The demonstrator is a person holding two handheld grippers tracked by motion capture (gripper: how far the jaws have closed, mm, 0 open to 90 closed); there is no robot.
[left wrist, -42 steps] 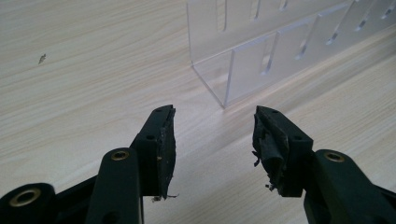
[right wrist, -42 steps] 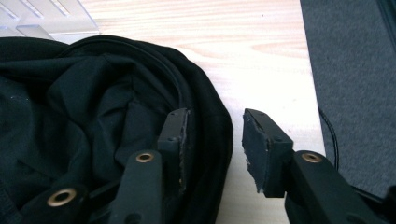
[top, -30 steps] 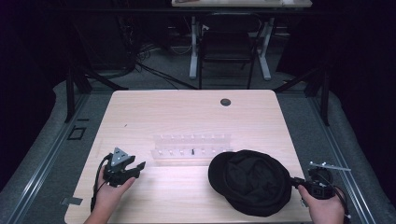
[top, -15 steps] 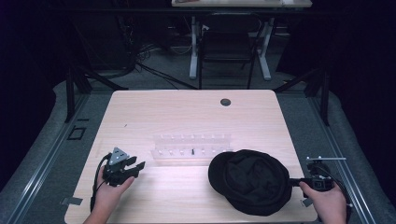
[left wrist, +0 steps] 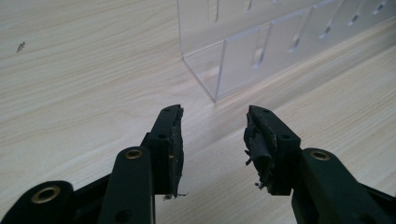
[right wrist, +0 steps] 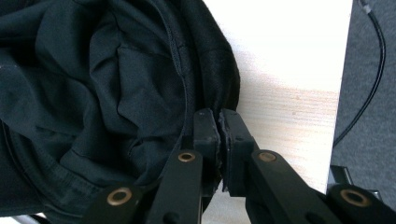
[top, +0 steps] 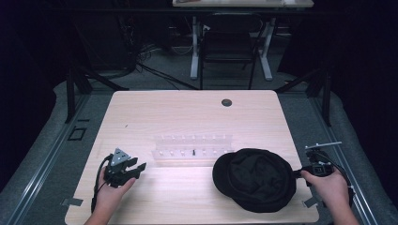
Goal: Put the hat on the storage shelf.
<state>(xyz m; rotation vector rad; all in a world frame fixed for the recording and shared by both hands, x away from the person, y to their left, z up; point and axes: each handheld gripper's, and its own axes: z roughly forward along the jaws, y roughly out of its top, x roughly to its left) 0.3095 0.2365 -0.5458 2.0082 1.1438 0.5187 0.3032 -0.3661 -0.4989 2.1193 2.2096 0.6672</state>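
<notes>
A black cap lies on the near right part of the table, opening upward, its long axis running left to right. The right tool is clenched on the cap's right edge. The left tool rests released near a clear acrylic rack.
</notes>
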